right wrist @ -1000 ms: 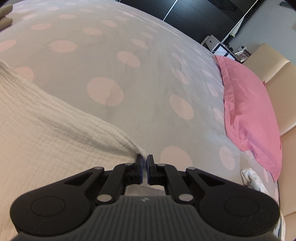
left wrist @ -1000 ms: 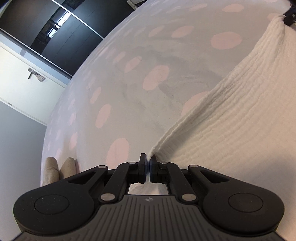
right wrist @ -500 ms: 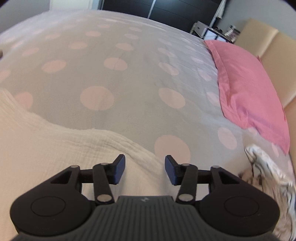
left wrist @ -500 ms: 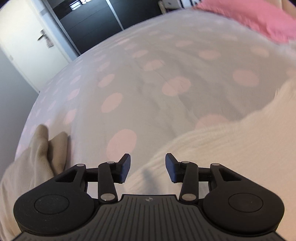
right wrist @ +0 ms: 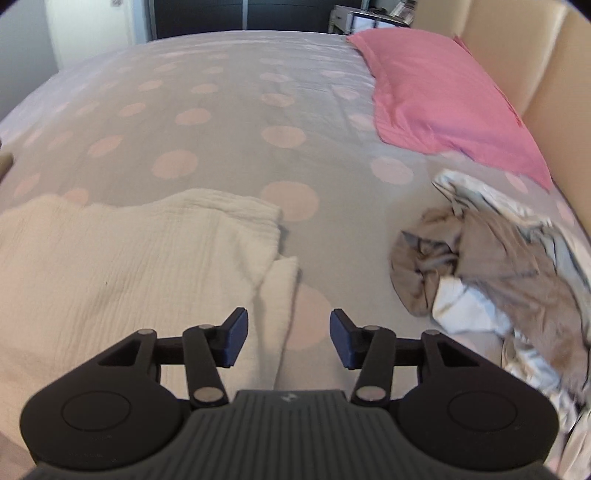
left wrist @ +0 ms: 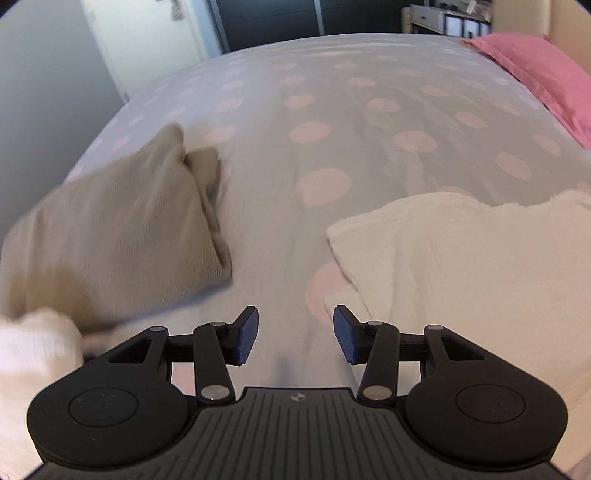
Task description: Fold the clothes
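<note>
Claws both empty: left claw [left wrist: 295, 339] wide, right claw [right wrist: 289, 339] closing; blurred, perhaps beige garment [left wrist: 110, 236] cut off.

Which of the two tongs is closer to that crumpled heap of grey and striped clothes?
Right. The right tongs have the crumpled heap just beside them, on their right. The left tongs see no heap, only the white cloth.

Grey bed cover [right wrist: 229, 147] with pale pink dots, pink pillow [right wrist: 439, 96] at its far right edge, beige padded headboard [right wrist: 535, 66] just behind the pillow, white door [left wrist: 147, 40] and dark wardrobe [left wrist: 269, 18] beyond the bed's far end
</note>
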### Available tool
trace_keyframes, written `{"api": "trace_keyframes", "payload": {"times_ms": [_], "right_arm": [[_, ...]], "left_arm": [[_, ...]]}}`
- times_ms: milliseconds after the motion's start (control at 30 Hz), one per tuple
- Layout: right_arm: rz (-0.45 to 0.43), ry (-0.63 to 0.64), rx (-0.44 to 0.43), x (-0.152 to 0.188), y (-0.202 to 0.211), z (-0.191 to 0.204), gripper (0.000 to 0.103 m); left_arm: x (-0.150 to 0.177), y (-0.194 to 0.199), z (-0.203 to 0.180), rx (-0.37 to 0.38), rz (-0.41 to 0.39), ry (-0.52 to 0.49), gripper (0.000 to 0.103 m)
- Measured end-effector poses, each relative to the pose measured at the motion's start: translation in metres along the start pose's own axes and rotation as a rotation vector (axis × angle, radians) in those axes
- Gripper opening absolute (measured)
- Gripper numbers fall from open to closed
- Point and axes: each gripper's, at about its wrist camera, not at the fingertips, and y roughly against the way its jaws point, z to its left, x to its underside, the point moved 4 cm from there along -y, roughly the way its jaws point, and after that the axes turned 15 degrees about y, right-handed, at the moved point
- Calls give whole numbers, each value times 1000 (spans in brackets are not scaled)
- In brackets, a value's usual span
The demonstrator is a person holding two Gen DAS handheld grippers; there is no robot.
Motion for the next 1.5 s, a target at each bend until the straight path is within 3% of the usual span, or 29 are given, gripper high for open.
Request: {"api": "trace_keyframes", "payload": {"times_ms": [133, 267, 667, 700, 733, 800, 833, 867, 1000, 1167, 1233, 1267, 1500], "right_arm": [[4, -122, -24, 1, -12, -16, 45], [-7, -196, -48, -5, -34, -22, 45], [-39, -250, -84, -48, -116, -19, 44], [-35, -261, -97, -48, -122, -18, 43], [-30, -270, -108, -49, -127, -17, 27], [-25, -285, -109, -48, -132, -15, 6], [-33, -289, -91, -49, -132, -16, 6], [-41, -290, -67, -50, -131, -18, 5], [-60, -312, 17, -54, -129, -30, 5], [-17, -330, 14, -57, -135, -34, 10], [-22, -323, 29, -54, -127, -36, 31], [-23, -320, 20, -52, -122, -37, 32], [0, -283, -54, -19, -77, -38, 31]], "left_arm": [[1, -8, 8, -8, 10, 106, 43], [-3, -27, 8, 41, 51, 203, 43], [-21, -101, -12, 83, 82, 272, 43], [-22, -104, -13, 99, 79, 279, 43], [-22, -105, -15, 119, 76, 286, 43], [-23, -106, -17, 158, 68, 301, 18], [-24, -106, -18, 162, 58, 296, 12], [-25, -103, -19, 150, 42, 278, 3], [-33, -98, -19, 101, 0, 222, 2], [-41, -99, -20, 51, 18, 159, 4], [-40, -98, -21, 0, 21, 145, 11], [-38, -95, -19, -10, 15, 146, 20], [-13, -48, 0, 73, 65, 123, 25]]}}
